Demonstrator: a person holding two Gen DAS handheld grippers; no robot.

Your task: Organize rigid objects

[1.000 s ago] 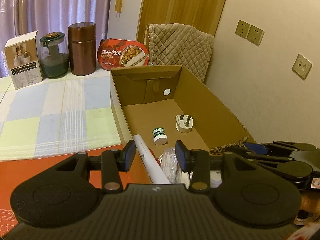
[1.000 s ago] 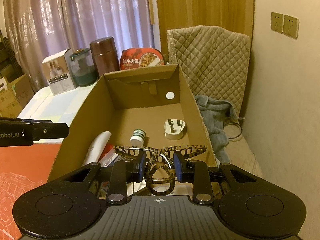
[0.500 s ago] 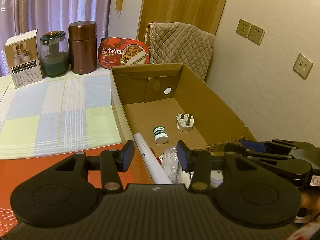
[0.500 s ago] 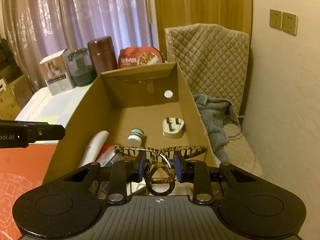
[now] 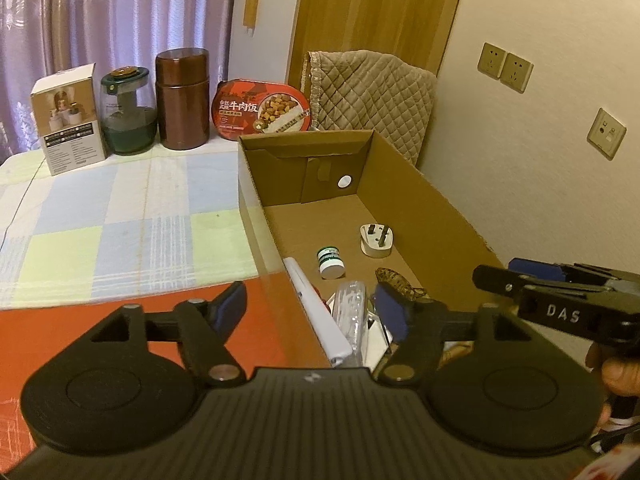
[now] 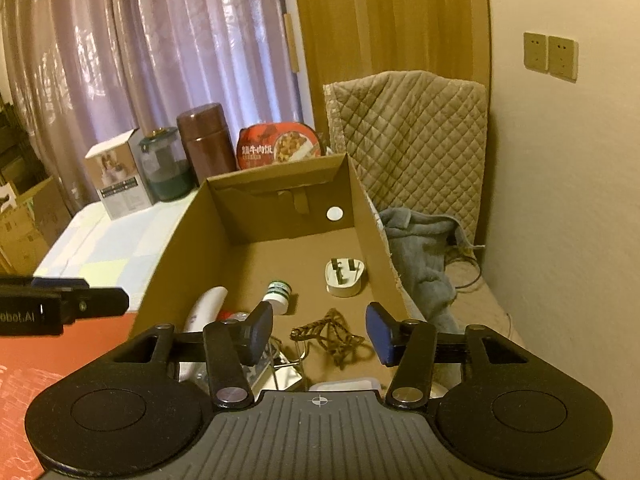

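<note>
Both the left gripper (image 5: 312, 308) and right gripper (image 6: 320, 332) have just been opening, empty; tortoiseshell glasses (image 6: 328, 334) lie in the cardboard box (image 6: 176, 248) at the checked surface's (image 5: 120, 216) right edge, canisters (image 5: 182, 98) behind.

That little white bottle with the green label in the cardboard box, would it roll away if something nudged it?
Probably yes. The small bottle lies on its side on the flat floor of the cardboard box, and its round body would likely roll. It looks small, so probably light. The box walls should stop it, or perhaps the white plug nearby.
</note>
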